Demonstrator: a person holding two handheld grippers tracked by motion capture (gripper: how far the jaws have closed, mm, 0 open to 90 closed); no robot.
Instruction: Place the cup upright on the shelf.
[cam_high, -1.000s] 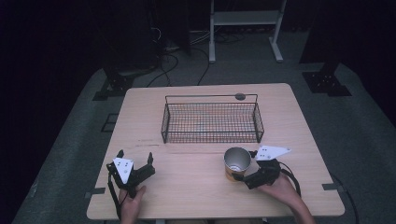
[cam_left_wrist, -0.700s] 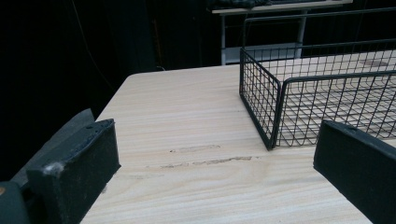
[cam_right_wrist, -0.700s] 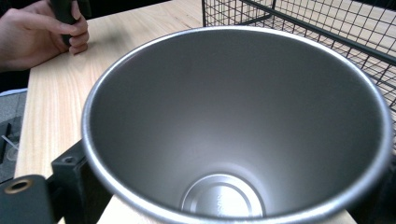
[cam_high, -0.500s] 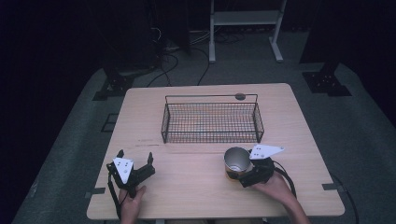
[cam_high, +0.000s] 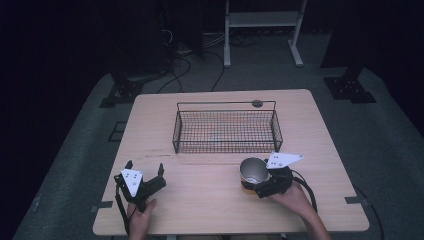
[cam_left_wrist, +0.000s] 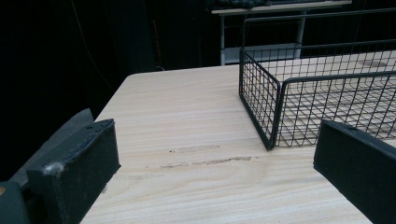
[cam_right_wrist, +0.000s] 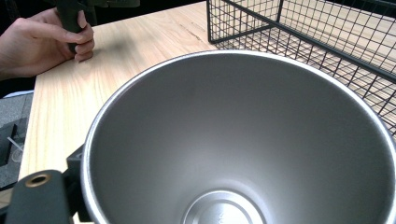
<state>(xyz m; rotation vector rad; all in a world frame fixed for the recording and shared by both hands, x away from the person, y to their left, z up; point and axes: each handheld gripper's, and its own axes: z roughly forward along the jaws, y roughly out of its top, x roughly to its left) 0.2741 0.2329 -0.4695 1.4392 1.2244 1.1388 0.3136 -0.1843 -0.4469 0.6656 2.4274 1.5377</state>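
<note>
My right gripper (cam_high: 257, 186) was clamped on a steel cup (cam_high: 253, 171), held upright near the desk's (cam_high: 210, 197) front edge, toward its right side. My left gripper (cam_high: 145, 171) rested near the front left corner, its jaws spread wide with nothing between them. A black wire basket (cam_high: 226, 131) stood toward the desk's far edge.
</note>
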